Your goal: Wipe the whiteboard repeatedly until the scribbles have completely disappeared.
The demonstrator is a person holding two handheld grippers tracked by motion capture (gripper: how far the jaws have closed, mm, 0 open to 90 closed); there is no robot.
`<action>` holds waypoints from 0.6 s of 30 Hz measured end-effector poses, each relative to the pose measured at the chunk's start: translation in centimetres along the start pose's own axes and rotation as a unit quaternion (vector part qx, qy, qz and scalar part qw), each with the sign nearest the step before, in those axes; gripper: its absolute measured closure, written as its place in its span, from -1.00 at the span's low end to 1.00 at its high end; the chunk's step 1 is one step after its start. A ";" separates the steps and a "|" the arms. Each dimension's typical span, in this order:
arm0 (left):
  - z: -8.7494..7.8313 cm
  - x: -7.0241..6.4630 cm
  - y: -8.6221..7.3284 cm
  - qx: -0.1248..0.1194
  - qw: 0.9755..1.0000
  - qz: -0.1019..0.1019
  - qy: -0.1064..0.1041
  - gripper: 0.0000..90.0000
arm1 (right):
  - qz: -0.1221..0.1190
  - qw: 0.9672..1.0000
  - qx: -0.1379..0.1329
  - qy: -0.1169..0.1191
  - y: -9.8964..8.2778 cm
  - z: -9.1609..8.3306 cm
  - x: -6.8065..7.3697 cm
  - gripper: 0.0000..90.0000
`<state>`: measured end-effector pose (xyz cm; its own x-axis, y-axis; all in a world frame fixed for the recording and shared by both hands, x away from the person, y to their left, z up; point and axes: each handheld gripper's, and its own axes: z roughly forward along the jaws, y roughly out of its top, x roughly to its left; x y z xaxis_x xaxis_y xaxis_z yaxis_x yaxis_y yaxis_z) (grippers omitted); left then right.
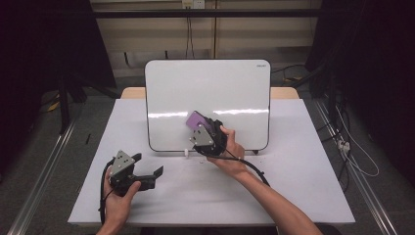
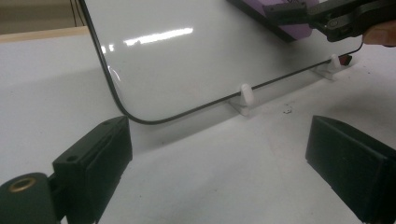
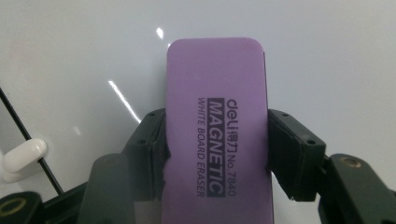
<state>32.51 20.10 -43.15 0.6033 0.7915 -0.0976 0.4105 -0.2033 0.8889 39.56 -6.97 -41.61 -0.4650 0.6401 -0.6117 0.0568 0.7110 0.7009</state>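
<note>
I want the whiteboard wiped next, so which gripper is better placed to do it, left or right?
Right. The right gripper is shut on the purple eraser against the whiteboard; the left gripper is open, low over the table.

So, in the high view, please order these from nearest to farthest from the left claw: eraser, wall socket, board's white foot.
1. White foot, on the table at the board's lower edge, right of the left claw.
2. Eraser, purple, against the board.
3. Wall socket, at the top.
</note>
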 end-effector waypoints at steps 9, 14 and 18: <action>-0.1 0.0 0.0 0.000 1.000 0.001 0.005 -0.84 | 0.057 0.997 0.004 -0.055 -1.4 -0.4 -5.6 -0.07; 0.1 0.0 0.0 -0.001 1.000 -0.002 0.003 -0.84 | 0.090 0.990 0.018 -0.109 -2.3 -0.9 -10.1 -0.07; 0.2 0.0 0.0 0.002 1.000 0.000 0.003 -0.84 | 0.091 0.989 0.019 -0.113 -2.7 -1.0 -10.0 -0.07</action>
<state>32.64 20.04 -43.22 0.5990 0.7950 -0.0953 0.4135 -0.2052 0.8871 43.11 -15.59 -37.06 -0.2340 0.8042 -0.5463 0.1568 0.5858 0.7952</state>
